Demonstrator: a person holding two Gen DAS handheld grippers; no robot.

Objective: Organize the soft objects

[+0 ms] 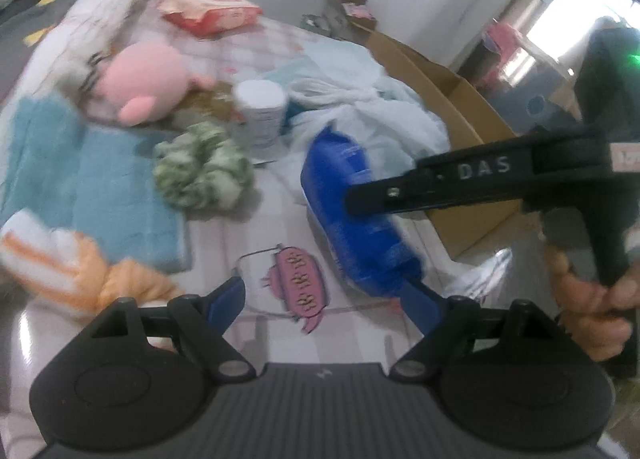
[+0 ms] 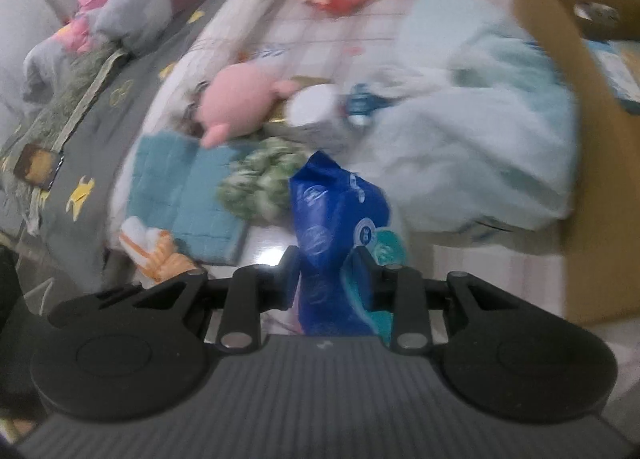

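A blue soft pack (image 2: 332, 211) is lifted off the bed, and my right gripper (image 2: 326, 263) is shut on its lower part. In the left wrist view the same blue pack (image 1: 352, 227) hangs tilted, with the right gripper (image 1: 358, 199) reaching in from the right and a hand (image 1: 592, 299) on its handle. My left gripper (image 1: 326, 301) stands open just below the pack with nothing between its fingers. A green-and-white scrunchie (image 1: 204, 171) lies left of the pack. A pink plush (image 1: 148, 79) lies farther back.
A teal mat (image 1: 80, 179) and an orange-and-white cloth (image 1: 60, 263) lie at the left. A white jar (image 1: 260, 111) and a pale blue cloth (image 1: 380, 115) sit behind the pack. An open cardboard box (image 1: 460, 107) stands at the right, and a red pack (image 1: 208, 11) lies far back.
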